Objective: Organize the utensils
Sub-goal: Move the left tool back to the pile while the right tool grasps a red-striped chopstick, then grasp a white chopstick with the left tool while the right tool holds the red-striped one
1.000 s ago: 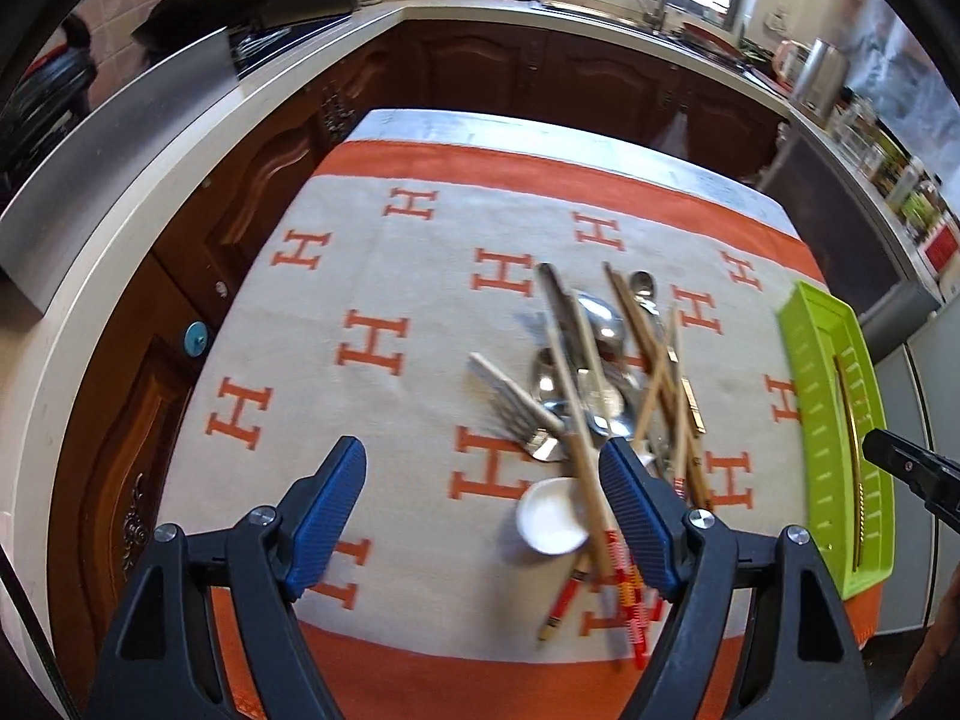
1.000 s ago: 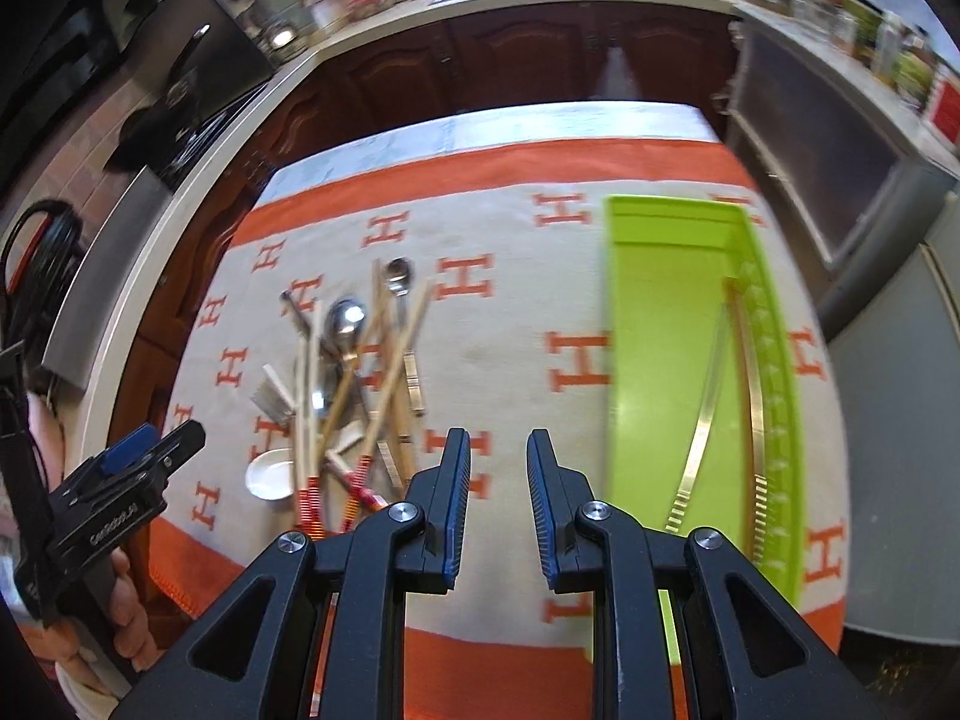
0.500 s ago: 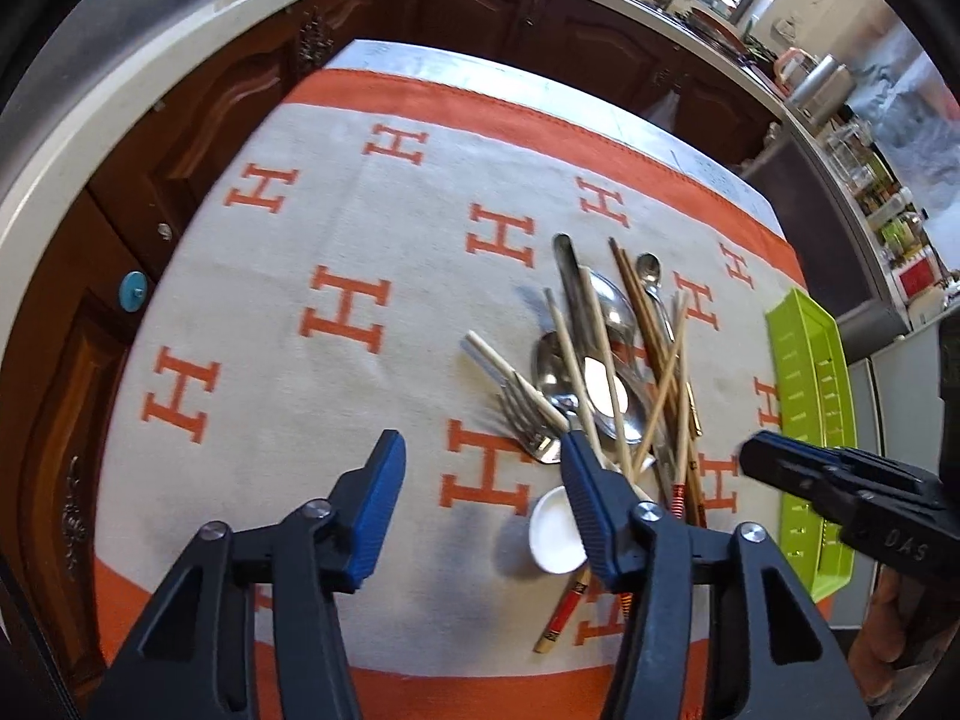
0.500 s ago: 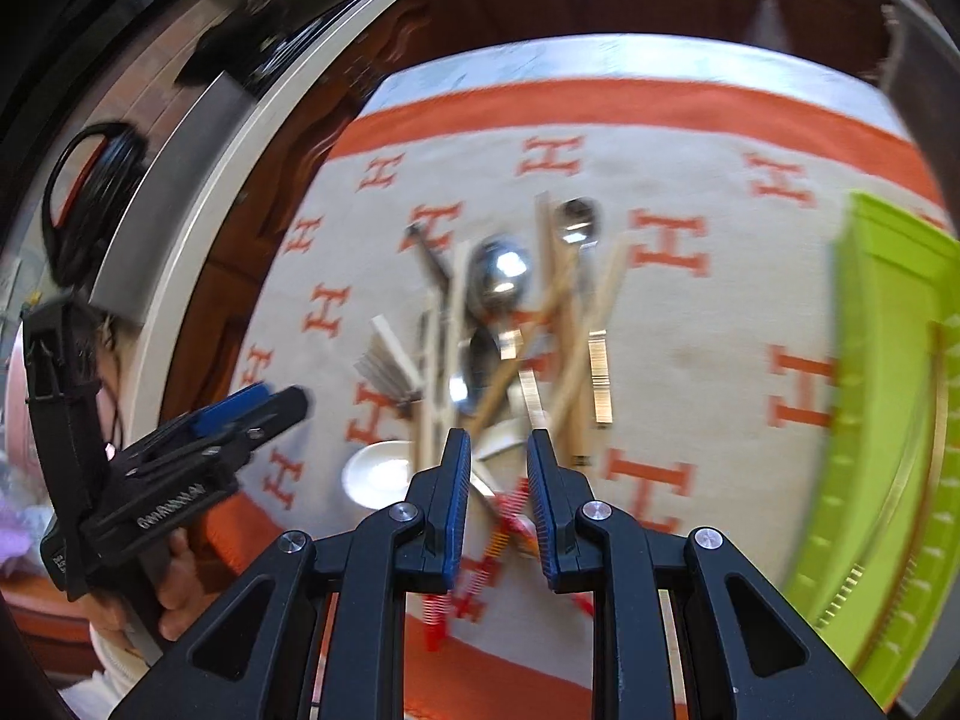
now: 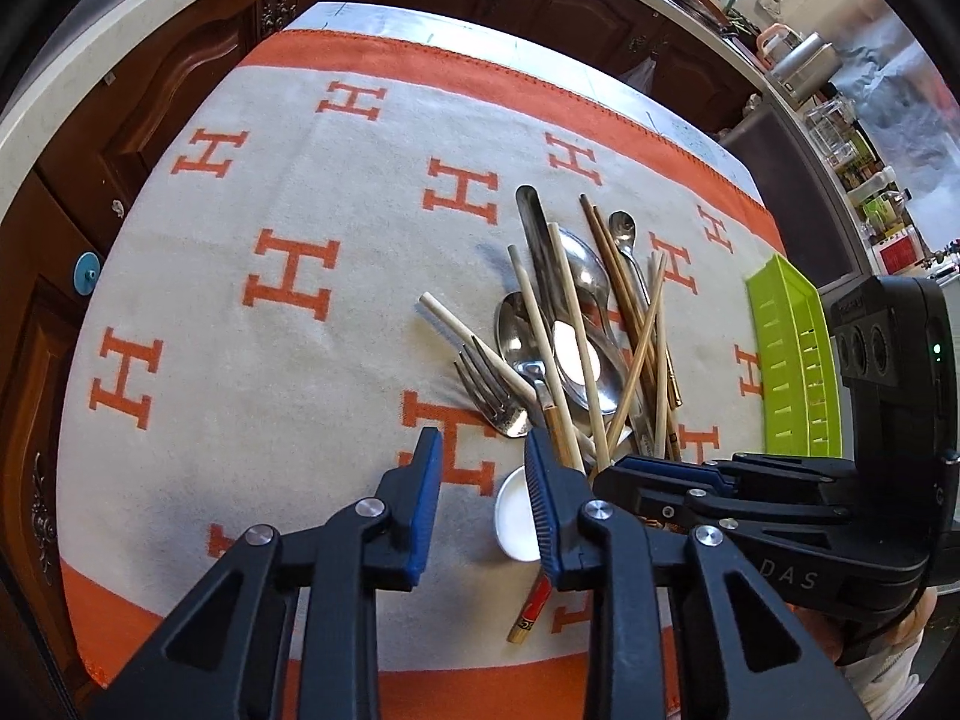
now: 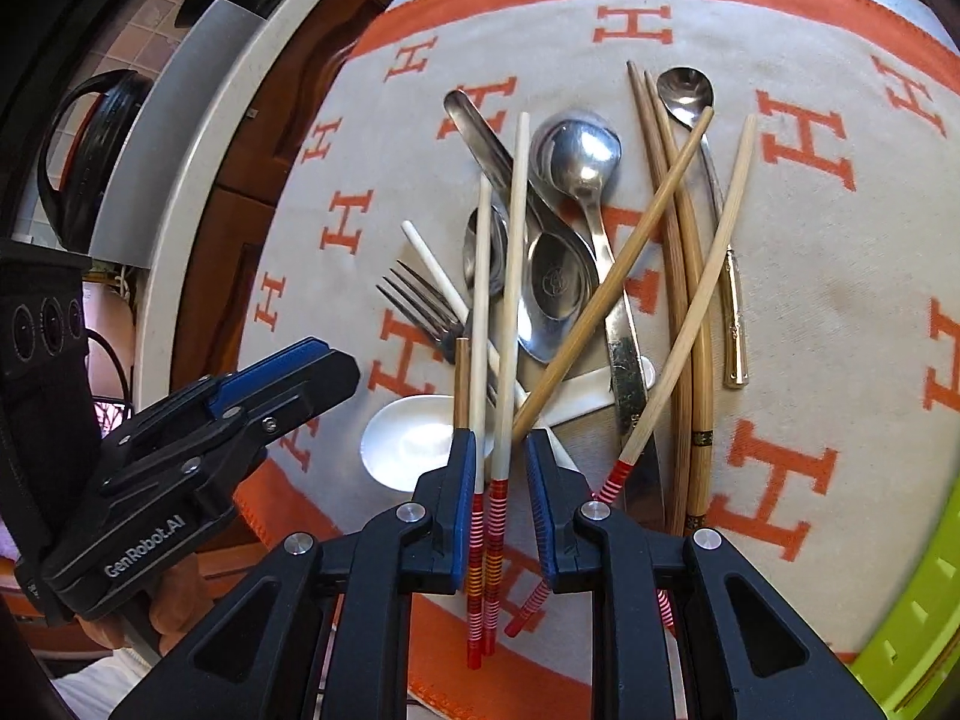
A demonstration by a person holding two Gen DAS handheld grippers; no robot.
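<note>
A tangled pile of utensils [image 5: 576, 336] lies on the H-patterned cloth [image 5: 270, 360]: metal spoons [image 6: 579, 150], a fork [image 6: 420, 306], wooden chopsticks [image 6: 678, 252] and a white ceramic spoon [image 6: 408, 438]. My right gripper [image 6: 503, 450] hangs low over the pile's near end, jaws narrow. Two pale chopsticks with red-striped ends [image 6: 517, 240] run through the gap, and a gap shows beside the right pad. My left gripper [image 5: 483, 468] sits just left of the pile near the fork [image 5: 492, 384]; its jaws are closing with only cloth and the white spoon's rim [image 5: 513, 516] below.
A lime-green tray [image 5: 792, 360] stands at the cloth's right edge, its corner also in the right wrist view [image 6: 918, 618]. Dark wooden cabinets and a pale counter edge [image 5: 120, 60] ring the table. The two grippers are close together, the right gripper's fingertips [image 5: 606, 471] beside my left one.
The right gripper swung from over the green tray leftward and down onto the pile's near end. The left gripper's jaws narrowed a lot as it tilted down toward the fork.
</note>
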